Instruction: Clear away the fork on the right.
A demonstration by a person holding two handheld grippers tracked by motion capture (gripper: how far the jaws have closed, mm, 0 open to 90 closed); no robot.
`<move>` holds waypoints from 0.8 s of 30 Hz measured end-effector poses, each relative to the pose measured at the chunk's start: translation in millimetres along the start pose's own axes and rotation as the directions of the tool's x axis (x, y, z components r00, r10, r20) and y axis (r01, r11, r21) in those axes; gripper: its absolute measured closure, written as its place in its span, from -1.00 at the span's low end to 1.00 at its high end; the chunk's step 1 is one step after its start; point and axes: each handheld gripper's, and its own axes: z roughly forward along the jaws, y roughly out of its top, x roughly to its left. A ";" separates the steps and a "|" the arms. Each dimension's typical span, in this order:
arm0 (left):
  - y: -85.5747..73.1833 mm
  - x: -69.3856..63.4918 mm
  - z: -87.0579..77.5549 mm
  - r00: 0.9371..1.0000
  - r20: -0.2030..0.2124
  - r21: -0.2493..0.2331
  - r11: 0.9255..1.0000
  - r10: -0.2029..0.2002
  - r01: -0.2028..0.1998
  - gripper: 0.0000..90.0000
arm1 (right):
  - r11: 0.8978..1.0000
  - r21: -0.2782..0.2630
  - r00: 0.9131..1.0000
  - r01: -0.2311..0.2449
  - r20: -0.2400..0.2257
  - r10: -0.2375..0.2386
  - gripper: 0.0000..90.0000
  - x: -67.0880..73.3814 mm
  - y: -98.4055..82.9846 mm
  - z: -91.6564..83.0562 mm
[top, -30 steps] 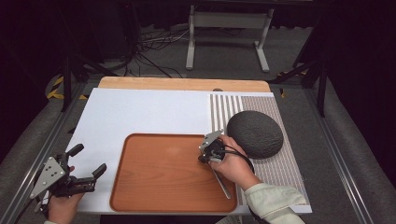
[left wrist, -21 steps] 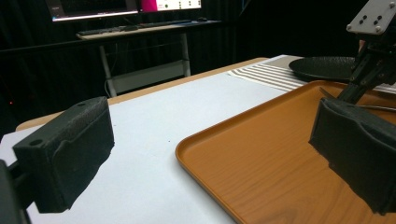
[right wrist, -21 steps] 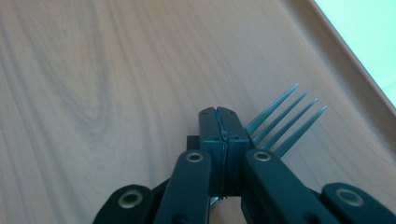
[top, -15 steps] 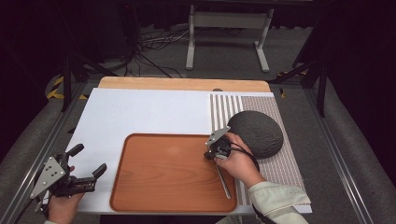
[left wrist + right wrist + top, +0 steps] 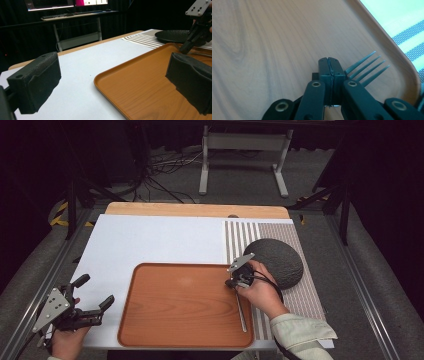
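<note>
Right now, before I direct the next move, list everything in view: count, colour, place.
tray: one, orange-brown wood grain, near middle of the table.
fork: one, metal, on the tray's right edge, tines beside the right gripper's shut jaws.
plate: one, dark grey, on the striped mat.
striped mat: one, grey and white, right side.
white sheet: one, over the table's left.
left gripper: black, open, near left corner.
right gripper: black, shut, at the tray's right rim.
</note>
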 end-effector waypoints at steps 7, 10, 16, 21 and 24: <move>-0.1 0.1 0.2 1.000 -0.001 0.003 1.000 0.002 -0.002 -0.99 | 1.000 0.006 1.000 -0.028 0.010 0.027 1.00 -4.0 -4.6 -3.6; -0.1 0.0 0.2 1.000 -0.002 0.002 1.000 0.002 -0.002 -0.99 | 0.999 0.011 0.999 -0.034 0.017 0.033 1.00 -5.6 -5.8 -4.9; -0.3 -0.2 0.5 1.000 -0.002 0.002 1.000 0.002 -0.002 -0.99 | 0.999 0.012 0.999 -0.043 0.022 0.043 1.00 -6.6 -7.1 -5.8; -0.4 -0.4 -0.1 1.000 -0.001 0.003 1.000 -0.001 0.001 -0.99 | 0.999 -0.016 0.999 -0.046 0.005 0.046 0.98 -7.1 -6.9 -7.5; -0.5 0.1 -0.7 1.000 -0.005 0.004 1.000 -0.001 0.001 -0.99 | 0.996 -0.063 0.998 -0.058 0.009 0.059 0.89 -6.5 -4.1 -15.0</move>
